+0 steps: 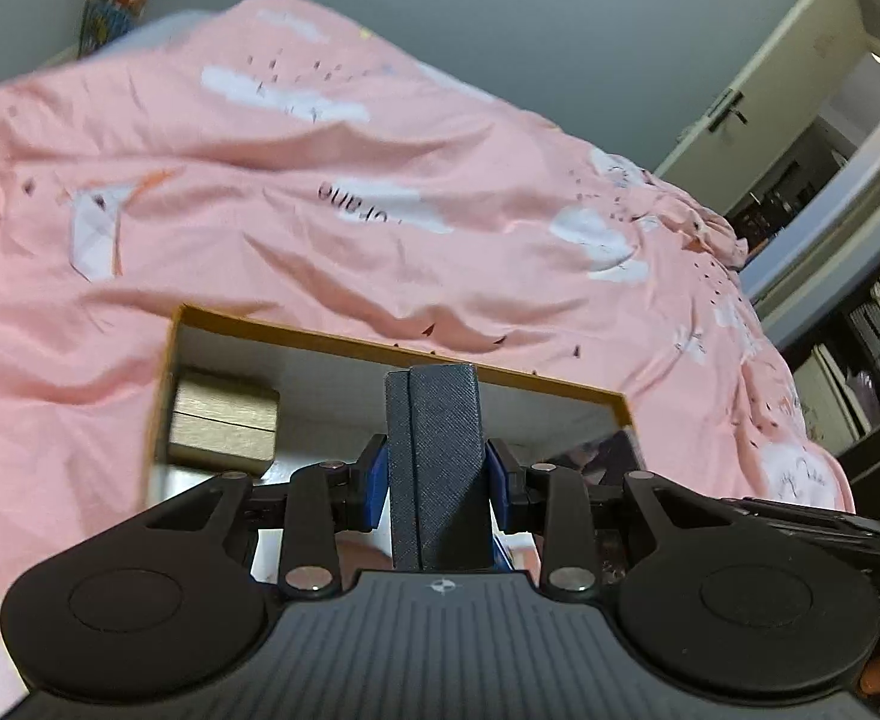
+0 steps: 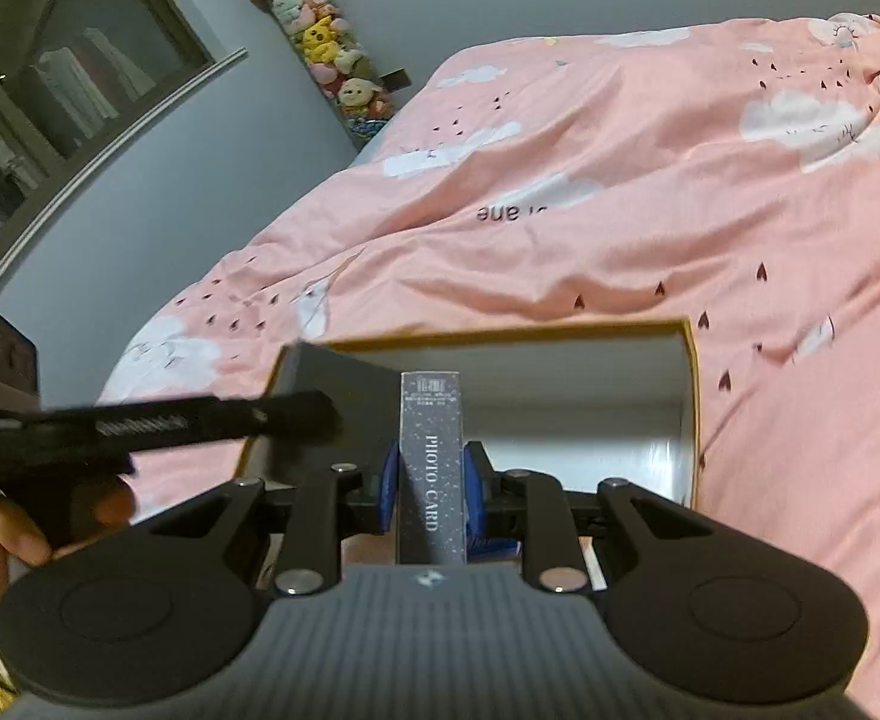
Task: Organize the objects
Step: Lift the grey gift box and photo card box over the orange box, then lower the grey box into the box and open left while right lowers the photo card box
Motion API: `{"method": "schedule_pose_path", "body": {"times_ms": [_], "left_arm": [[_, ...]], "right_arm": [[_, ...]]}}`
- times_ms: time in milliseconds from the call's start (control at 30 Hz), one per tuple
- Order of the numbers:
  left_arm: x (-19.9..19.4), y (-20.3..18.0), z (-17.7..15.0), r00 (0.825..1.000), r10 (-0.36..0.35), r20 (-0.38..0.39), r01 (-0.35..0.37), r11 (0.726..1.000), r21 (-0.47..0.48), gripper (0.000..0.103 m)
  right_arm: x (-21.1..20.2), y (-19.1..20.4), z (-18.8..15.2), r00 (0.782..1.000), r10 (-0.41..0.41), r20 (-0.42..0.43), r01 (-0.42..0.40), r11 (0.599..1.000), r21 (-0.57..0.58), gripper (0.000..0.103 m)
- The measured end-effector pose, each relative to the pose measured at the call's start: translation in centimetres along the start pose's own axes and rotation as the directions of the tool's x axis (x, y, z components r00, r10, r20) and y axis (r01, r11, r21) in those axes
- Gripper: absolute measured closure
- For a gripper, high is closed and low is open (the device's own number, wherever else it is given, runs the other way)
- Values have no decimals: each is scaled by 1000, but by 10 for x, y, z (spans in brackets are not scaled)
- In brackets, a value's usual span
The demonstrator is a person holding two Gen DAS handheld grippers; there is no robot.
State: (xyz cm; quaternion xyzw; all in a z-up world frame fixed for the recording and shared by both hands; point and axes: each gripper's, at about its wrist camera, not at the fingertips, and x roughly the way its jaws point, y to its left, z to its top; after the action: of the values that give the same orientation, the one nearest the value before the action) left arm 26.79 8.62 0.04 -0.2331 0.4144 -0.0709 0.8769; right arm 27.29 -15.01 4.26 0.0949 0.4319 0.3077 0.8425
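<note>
A pink duvet (image 1: 332, 156) printed with white clouds and small dark hearts fills most of both views, rumpled across the bed, and in the right wrist view it spreads over the upper right of the frame (image 2: 650, 192). On it, in the lower middle of each frame, lies an open cardboard box (image 1: 500, 373) with a tan rim and pale inner walls; in the right wrist view its rim runs across the middle (image 2: 500, 333). In the left part of that box, as the left wrist view shows it, sits a gold-coloured case (image 1: 224, 423) against the box's left wall. The left gripper (image 1: 438, 474) is clamped on a dark textured box (image 1: 440, 432), held upright between the blue pads, its top end level with the cardboard box's far rim. The right gripper (image 2: 431, 492) is closed on a grey speckled box reading PHOTO CARD (image 2: 431, 456), also upright and over the open box. At the left of the right wrist view the left gripper (image 2: 296, 414) reaches in as a blurred black bar, with the person's hand (image 2: 2, 534) below it. In the upper left of that view a tall clear tube of plush toys (image 2: 320, 36) stands against the grey wall.
</note>
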Motion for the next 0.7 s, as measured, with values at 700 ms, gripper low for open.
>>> {"method": "schedule_pose_path", "body": {"times_ms": [700], "left_arm": [[75, 41, -3, 993, 38, -114, -37, 999, 11, 65]], "right_arm": [[101, -45, 2, 997, -62, -38, 69, 972, 224, 79]]}}
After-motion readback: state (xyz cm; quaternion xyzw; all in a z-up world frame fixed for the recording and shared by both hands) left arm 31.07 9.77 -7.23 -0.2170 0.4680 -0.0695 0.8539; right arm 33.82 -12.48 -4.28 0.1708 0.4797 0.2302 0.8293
